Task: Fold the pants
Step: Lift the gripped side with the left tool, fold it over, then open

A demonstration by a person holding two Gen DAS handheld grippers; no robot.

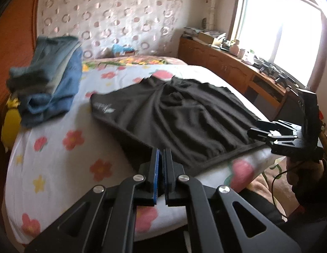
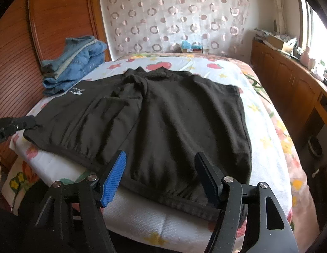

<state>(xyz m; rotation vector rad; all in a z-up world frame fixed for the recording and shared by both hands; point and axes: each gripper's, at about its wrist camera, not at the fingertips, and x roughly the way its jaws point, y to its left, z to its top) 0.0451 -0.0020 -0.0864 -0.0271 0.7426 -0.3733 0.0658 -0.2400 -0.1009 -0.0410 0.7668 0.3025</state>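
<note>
Black pants [image 2: 163, 122] spread flat across the flowered bed [image 2: 266, 151], waistband along the near edge at 6 o'clock, legs running off toward 12, small white logo near 10 o'clock. Soft, light knit by the look of the ripples, likely limp and quick to sag or bunch; no stiffness to hold a crease, so probably best taken at the thick elastic waistband corners, where the doubled hem gives something firm to pinch. Left gripper [image 1: 161, 168] clenched at the waistband's left corner, blue pads pressed together with the dark hem just beyond the tips; cloth between them not plainly visible, though the right wrist view hints at a pinch on that corner at 9 o'clock. Right gripper [image 2: 160, 176] released, jaws spread wide over the waistband's middle-right stretch, holding nothing. Stack of blue clothes [image 2: 73, 63] at 10 o'clock, well apart from the pants.
</note>
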